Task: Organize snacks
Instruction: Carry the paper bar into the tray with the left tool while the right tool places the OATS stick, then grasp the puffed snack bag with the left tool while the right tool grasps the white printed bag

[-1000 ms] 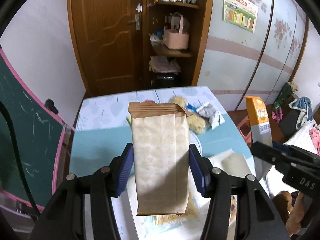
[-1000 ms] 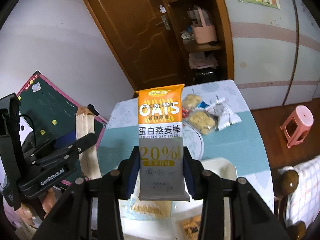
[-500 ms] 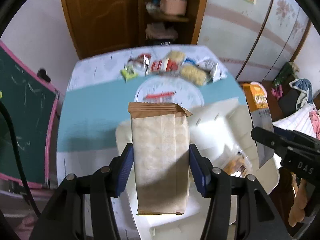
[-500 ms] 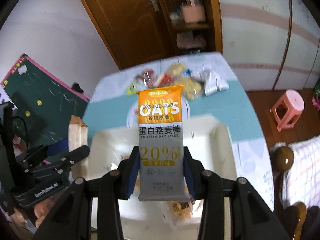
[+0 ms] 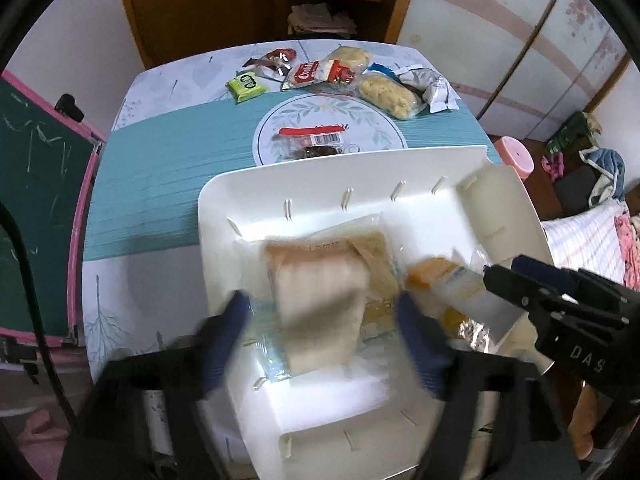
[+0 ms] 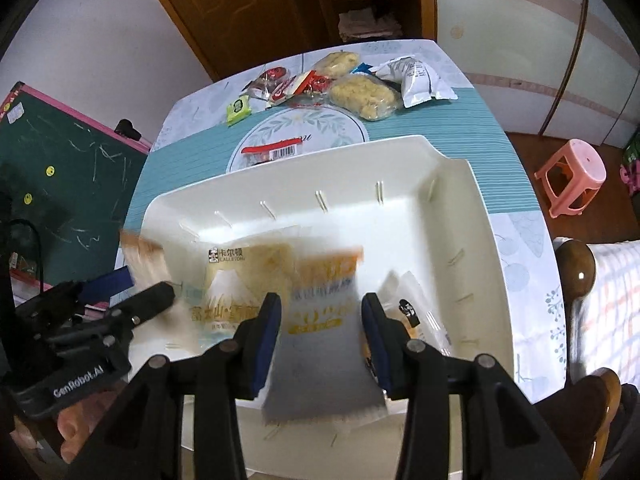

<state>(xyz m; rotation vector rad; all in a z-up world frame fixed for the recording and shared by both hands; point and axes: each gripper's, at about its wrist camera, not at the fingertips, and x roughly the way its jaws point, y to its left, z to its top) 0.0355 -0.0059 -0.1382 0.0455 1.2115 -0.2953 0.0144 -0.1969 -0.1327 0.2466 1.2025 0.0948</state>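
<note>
A white plastic bin [image 5: 360,176] fills the near end of the table, with a pale bread packet [image 6: 240,280] lying inside. My left gripper [image 5: 320,304] hangs over the bin, and its jaws are opening. The brown paper-look snack packet [image 5: 316,320] sits blurred between them with gaps on both sides. My right gripper [image 6: 322,300] is just to the right over the same bin. Its pads still bear on the edges of the orange-and-silver oat bar packet [image 6: 320,320], which looks blurred and tipped down into the bin.
Loose snacks lie in a row at the table's far end: a green packet [image 5: 246,86], red packets [image 5: 316,74], yellow cakes [image 5: 388,94] and a silver-white packet [image 5: 432,88]. A red-topped clear packet [image 5: 312,138] rests beyond the bin. A chalkboard [image 5: 32,200] stands left, a pink stool [image 6: 572,176] right.
Both grippers have dropped and tilted down over the white bin. The left jaws have spread away from the brown packet. The oat bar packet has sunk lower between the right jaws.
</note>
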